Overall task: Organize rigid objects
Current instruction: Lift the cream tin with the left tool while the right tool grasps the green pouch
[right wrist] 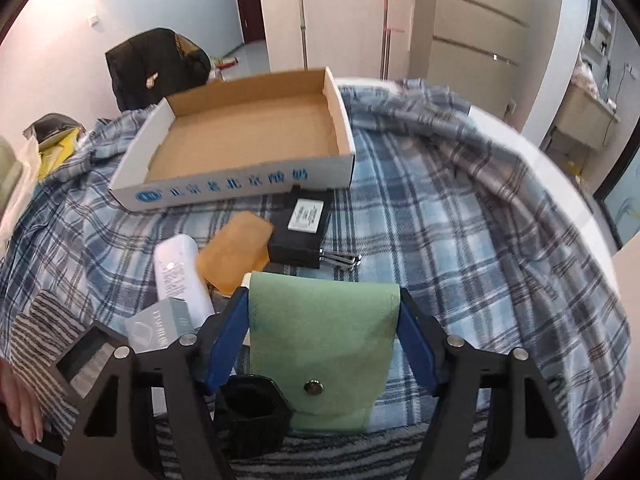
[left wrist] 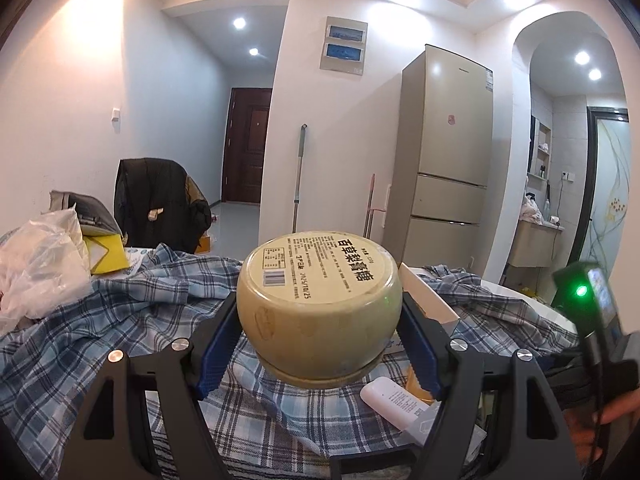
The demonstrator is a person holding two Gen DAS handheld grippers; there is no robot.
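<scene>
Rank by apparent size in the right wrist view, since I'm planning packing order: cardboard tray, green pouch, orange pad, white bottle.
1. cardboard tray
2. green pouch, though nearness to the camera inflates it
3. orange pad and white bottle: look alike, unranked

Left gripper [left wrist: 320, 316] raised, blue pads [left wrist: 218, 346] pressed against both sides of a round tin [left wrist: 320, 300]. Right gripper [right wrist: 324, 336] lower, tilted down, pads [right wrist: 228, 340] clamped on a green pouch [right wrist: 326, 344]. Bare hand [right wrist: 20, 404] at the near left edge.
</scene>
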